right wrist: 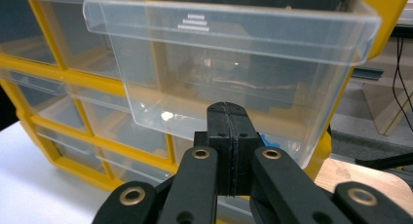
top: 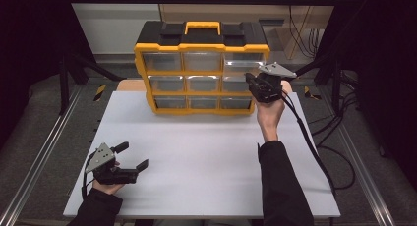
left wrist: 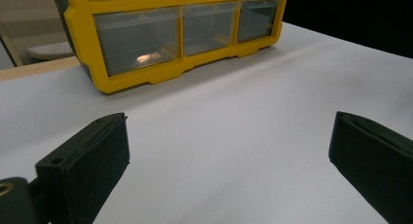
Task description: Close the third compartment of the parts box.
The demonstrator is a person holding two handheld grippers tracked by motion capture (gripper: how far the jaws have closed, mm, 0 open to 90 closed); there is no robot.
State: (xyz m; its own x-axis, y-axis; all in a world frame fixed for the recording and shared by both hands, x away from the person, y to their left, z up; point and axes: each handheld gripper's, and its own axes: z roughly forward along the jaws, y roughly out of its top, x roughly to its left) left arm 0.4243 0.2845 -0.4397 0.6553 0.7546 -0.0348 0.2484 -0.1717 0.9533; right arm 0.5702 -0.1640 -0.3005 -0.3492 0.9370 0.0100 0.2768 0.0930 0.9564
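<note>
A: Where is the right gripper (top: pixel 259 79)?
B: Far right, raised against the yellow cabinet (top: pixel 201 69). Its jaws are pressed flat together with nothing between them, just below the front of the top right drawer (right wrist: pixel 229 63).

A: Is that drawer in or out?
B: Partly out. In the right gripper view its clear front juts toward the camera, past the drawers beside and below it. It looks empty, though glare makes that hard to judge.

A: Why shut jaws there?
B: My guess is that closed tips make a blunt point for nudging the drawer, either pushing it home or hooking under its lip. I cannot tell if they touch the plastic.

A: And the left gripper (top: pixel 132 157)?
B: Near left, held low over the white table (top: pixel 196 152) by the left hand (top: pixel 109 185), jaws spread wide and empty, well apart from the cabinet. It seems parked out of the way, since the cabinet probably stands steady without bracing.
</note>
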